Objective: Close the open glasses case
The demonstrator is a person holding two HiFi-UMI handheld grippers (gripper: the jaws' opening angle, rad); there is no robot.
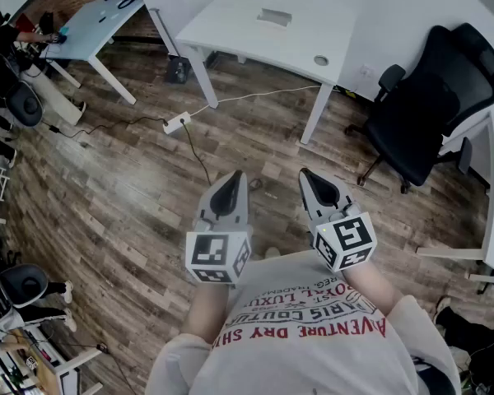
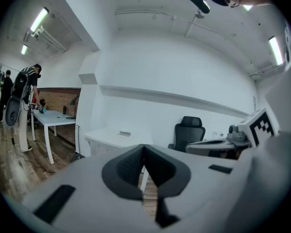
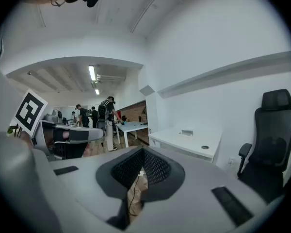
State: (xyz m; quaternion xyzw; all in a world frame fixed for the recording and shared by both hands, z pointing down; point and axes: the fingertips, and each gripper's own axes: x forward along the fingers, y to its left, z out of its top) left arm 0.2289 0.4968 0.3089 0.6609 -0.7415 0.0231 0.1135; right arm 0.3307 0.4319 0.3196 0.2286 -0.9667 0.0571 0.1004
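Head view: I see two grippers held side by side above a brown wood-plank floor (image 1: 123,196). The left gripper (image 1: 233,176) and the right gripper (image 1: 306,174) are each grey plastic with dark tapered jaws. Each carries one marker cube (image 1: 218,258) printed with black-and-white squares. Beyond them stands one white rectangular surface (image 1: 230,23) on slim legs, and one black padded office chair (image 1: 420,109) stands to its right. One white power strip (image 1: 177,123) lies on the floor with a thin cable. One pale table (image 1: 99,19) sits at the upper left. Below is a shirt (image 1: 305,327) with red lettering.

Left gripper view: the jaws are clenched, tips meeting, with nothing between them. Their two dark pads (image 2: 126,168) are ribbed.

Right gripper view: these jaws are clenched too, and empty. Their two pads (image 3: 157,168) have a dotted grid texture. A few people (image 3: 105,111) stand far off.

The glasses case appears in none of my three views.
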